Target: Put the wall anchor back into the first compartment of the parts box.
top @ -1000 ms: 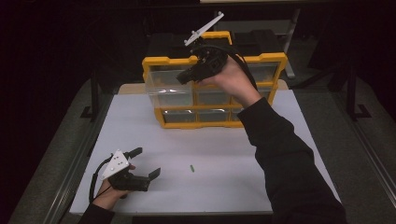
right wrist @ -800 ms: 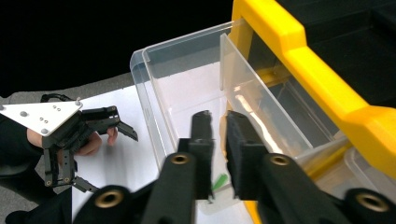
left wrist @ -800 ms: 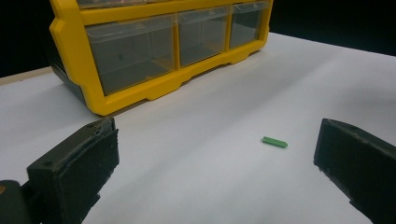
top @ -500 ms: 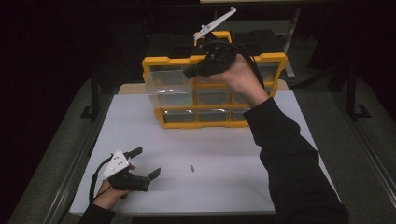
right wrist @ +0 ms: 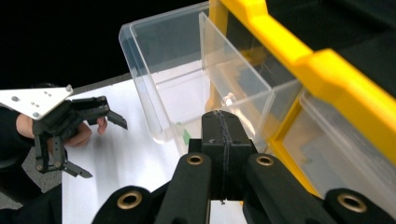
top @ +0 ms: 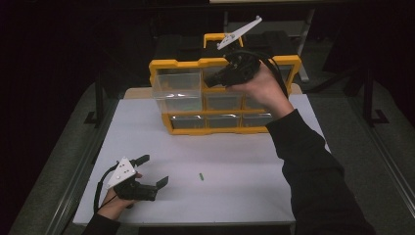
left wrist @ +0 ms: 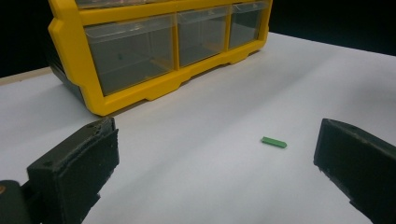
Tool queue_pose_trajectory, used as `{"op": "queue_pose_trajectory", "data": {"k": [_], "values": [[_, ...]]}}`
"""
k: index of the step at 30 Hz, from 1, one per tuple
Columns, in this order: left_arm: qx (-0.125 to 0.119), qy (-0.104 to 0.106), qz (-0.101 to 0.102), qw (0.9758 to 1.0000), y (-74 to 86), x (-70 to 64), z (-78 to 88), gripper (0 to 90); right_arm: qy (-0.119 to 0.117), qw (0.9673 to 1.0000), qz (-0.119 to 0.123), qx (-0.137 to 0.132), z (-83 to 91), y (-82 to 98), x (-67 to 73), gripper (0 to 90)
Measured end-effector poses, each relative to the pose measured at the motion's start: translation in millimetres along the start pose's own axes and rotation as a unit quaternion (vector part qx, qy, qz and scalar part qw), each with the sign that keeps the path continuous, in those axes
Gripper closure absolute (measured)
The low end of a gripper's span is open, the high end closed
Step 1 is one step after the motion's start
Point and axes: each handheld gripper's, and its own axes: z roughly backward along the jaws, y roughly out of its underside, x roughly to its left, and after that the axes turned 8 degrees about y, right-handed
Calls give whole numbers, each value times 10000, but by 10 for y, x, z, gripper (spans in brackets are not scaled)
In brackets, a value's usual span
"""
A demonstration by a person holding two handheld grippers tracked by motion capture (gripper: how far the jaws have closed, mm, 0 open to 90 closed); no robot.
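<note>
Drifting rightward along the top row of the yellow drawer cabinet (top: 225,93), the right gripper (right wrist: 223,122) has its jaws pressed together on nothing, having just finished closing. It now sits before the middle drawer, just beside the clear drawer (top: 178,90) that stands pulled out at the top left. The left gripper (top: 152,171) rests on the white table (top: 244,191), jaws wide apart, with the small green piece (left wrist: 273,142) lying between them, untouched. Likely the open drawer awaits that piece.

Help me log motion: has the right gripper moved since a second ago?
Yes. The right gripper, shut, has shifted rightward along the yellow drawer cabinet, from beside the pulled-out clear drawer toward the middle column.
</note>
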Motion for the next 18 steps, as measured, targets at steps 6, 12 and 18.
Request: {"op": "queue_pose_trajectory", "data": {"k": [6,12,18], "values": [[-18,0,30,10000,1,-7,-1,0,-21,10000,1,16,-48,144,-16,893],[-29,4,-1,10000,2,-4,-6,0,-78,10000,-32,27,-90,262,-23,865],[-38,2,6,10000,3,-5,-7,0,-62,10000,-52,38,-162,369,-12,719]]}}
